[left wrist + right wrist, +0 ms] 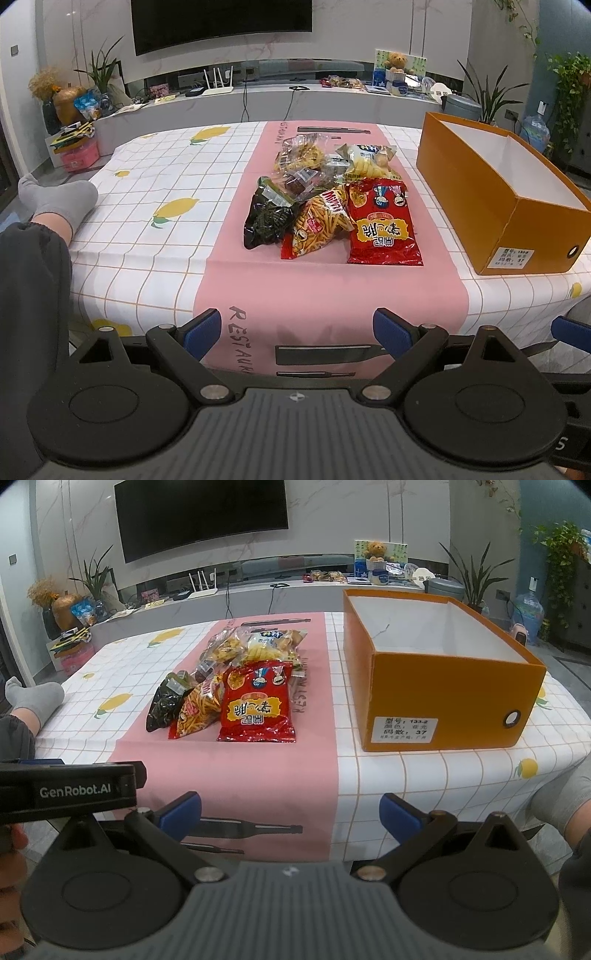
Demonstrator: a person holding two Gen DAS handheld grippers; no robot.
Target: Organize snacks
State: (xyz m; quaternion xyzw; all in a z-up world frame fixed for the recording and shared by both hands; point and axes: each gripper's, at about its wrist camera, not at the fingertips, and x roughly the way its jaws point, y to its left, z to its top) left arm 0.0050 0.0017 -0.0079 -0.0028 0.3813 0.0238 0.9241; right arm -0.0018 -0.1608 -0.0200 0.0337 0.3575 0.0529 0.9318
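Observation:
A pile of snack bags lies on the pink runner (pixel 325 288): a red bag (pixel 382 225) (pixel 256 709) in front, a fries bag (pixel 319 225) (pixel 195 710) to its left, a dark bag (pixel 267 218) (pixel 164 707) further left, and clear and yellow bags (pixel 306 157) (pixel 255 642) behind. An open, empty orange box (pixel 524 229) (pixel 443 698) stands to their right. My left gripper (pixel 297 334) is open and empty near the table's front edge. My right gripper (pixel 291 816) is open and empty, also at the front edge, between the snacks and the box.
The table wears a white checked cloth with lemons (pixel 155 206). A socked foot (pixel 59 199) rests on its left edge. Behind stand a TV bench (pixel 295 99) with clutter, plants and a wall TV. The left gripper's body (pixel 66 790) shows at the right wrist view's left.

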